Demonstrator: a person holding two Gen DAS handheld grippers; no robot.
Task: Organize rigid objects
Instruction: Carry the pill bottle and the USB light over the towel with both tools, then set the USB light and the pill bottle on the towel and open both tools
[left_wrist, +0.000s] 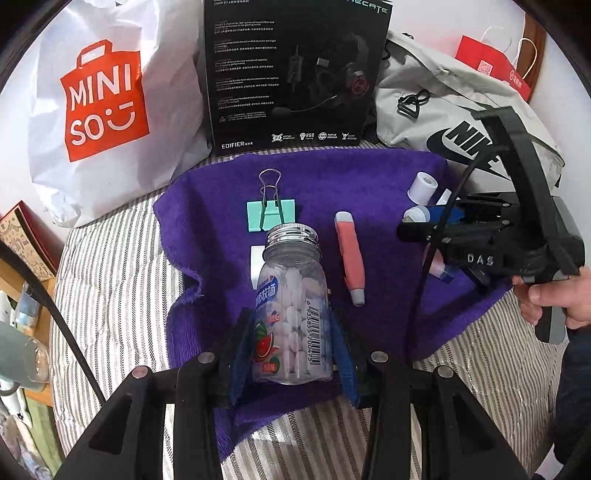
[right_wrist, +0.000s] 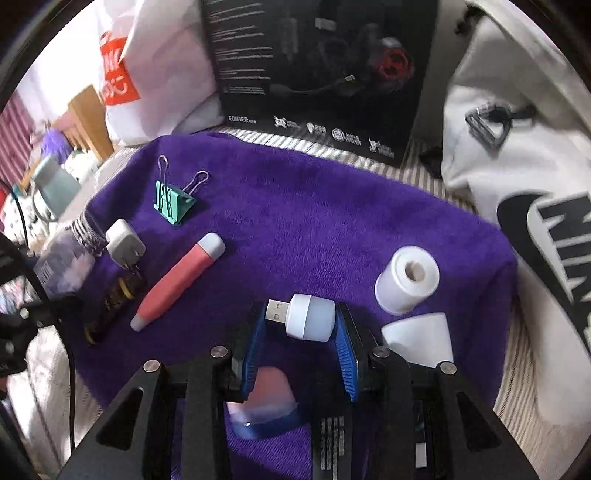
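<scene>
Now left gripper (left_wrist: 291, 354) clamped on bottle (left_wrist: 291, 306), cap beyond fingertips. Right gripper (right_wrist: 301, 332) fingers apart, USB lamp (right_wrist: 304, 317) between, touching right finger. I'd centre lamp, squeeze slowly.

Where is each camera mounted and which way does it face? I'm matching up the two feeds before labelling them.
Left wrist: sits on the left gripper, looking forward over a candy bottle between its fingers; the right gripper and a hand show.
Right wrist: sits on the right gripper, looking forward over a USB light; its own fingers show.
Shared: purple towel, binder clip, pink tube, black box.
</scene>
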